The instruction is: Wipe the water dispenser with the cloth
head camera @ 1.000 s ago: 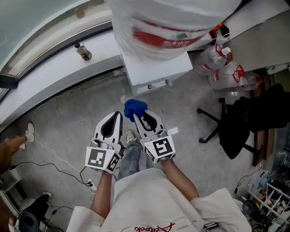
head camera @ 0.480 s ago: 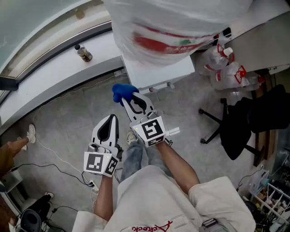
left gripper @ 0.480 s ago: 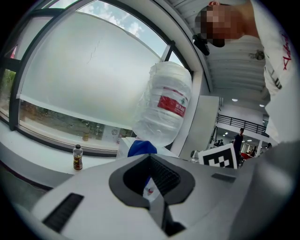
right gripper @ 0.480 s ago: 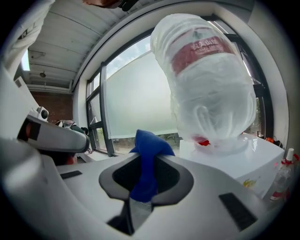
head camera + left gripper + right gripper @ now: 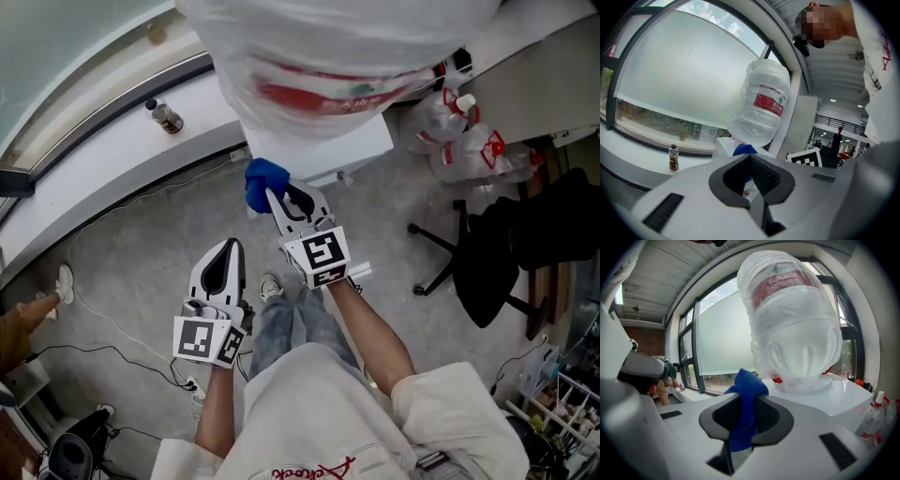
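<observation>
- Head view: the right gripper pinches a blue cloth just in front of the water dispenser
- The cloth looks soft, light and floppy, so a bunched fold is the best hold
- The left gripper hangs lower, jaws pressed together on nothing
- The big water bottle overhangs the dispenser's top; a chair stands well apart

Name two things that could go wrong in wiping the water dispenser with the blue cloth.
The cloth is only pinched in a bunch by the right gripper, so rubbing might pull it free. The plastic-wrapped bottle sits atop the dispenser; a hard wipe could snag the wrap or jolt it.
</observation>
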A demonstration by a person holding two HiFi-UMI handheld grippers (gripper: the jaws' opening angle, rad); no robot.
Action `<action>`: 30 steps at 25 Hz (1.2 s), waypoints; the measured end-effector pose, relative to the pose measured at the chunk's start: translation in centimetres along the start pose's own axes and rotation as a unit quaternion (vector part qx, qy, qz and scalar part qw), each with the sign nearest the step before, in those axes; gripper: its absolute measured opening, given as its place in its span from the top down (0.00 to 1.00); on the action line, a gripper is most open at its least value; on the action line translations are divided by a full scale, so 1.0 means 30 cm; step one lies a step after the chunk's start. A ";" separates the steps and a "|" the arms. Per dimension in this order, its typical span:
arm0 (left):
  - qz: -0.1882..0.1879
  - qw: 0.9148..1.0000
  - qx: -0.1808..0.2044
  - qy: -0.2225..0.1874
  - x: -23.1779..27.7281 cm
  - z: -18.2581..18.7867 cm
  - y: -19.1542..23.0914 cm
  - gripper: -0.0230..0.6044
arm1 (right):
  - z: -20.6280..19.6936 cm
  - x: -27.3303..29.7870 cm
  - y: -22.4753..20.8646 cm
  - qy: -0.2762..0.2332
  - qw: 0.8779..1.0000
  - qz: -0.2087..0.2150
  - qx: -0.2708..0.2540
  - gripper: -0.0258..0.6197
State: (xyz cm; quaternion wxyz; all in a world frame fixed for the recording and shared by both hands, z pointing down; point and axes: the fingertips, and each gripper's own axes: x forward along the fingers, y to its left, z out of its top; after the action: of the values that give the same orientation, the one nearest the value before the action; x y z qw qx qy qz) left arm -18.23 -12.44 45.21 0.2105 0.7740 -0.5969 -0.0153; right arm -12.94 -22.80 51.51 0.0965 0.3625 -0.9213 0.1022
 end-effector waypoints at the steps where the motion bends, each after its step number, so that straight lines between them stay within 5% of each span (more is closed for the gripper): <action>1: -0.003 1.000 0.000 0.000 0.010 -0.001 -0.011 0.95 | -0.001 -0.005 -0.023 0.001 1.000 -0.004 0.000 0.84; 15: -0.041 0.999 0.009 0.001 0.130 0.009 -0.143 0.95 | -0.012 -0.128 -0.345 0.008 0.998 -0.069 -0.004 0.84; 30: -0.066 0.998 0.013 0.011 0.204 -0.009 -0.244 0.95 | -0.037 -0.332 -0.855 0.008 0.979 -0.201 0.010 0.84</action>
State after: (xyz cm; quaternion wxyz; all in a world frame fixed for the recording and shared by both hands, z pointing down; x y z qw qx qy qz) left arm -9.68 -16.59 44.34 0.2055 0.8146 -0.5422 -0.0135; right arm 11.97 -34.44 53.11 0.1191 0.5407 -0.8275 0.0933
